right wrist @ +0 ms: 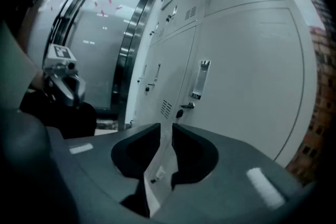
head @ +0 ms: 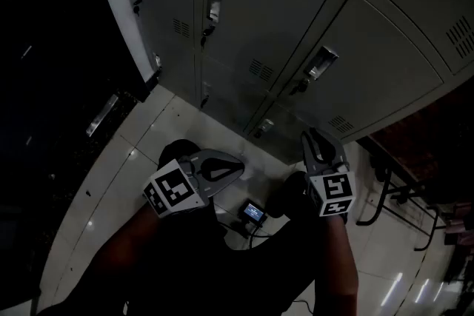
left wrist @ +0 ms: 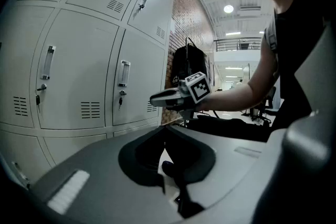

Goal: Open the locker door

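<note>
The locker door (head: pixel 374 59) was shut, in the row just above the bottom one, toward the right end of the locker bank (head: pixel 252 4). Its slim upright handle (head: pixel 321 63) sat near the door's left edge, with a small keyed lock (right wrist: pixel 185 106) just below it.

The likeliest trouble was a missed or weak hold. The handle looked thin, smooth and close to the door face, so tongs that came in crooked could skate off it or jam against the metal. The gap of the right tongs also looked too narrow to slip over the handle as it stood. If the lock was engaged, which could not be told, a pull would only strain the grip. A neighbouring door's handle (head: pixel 214 4) could be taken by mistake. A small lit device (head: pixel 253 213) with its cable lay on the floor by the feet, where a step could catch it.

The right tongs (right wrist: pixel 167 126) stood a narrow slit apart, empty, aimed toward that handle but well short of it. The left tongs (left wrist: pixel 163 129) had their tips together on nothing, near the floor-side edge of the bank and touching nothing.
</note>
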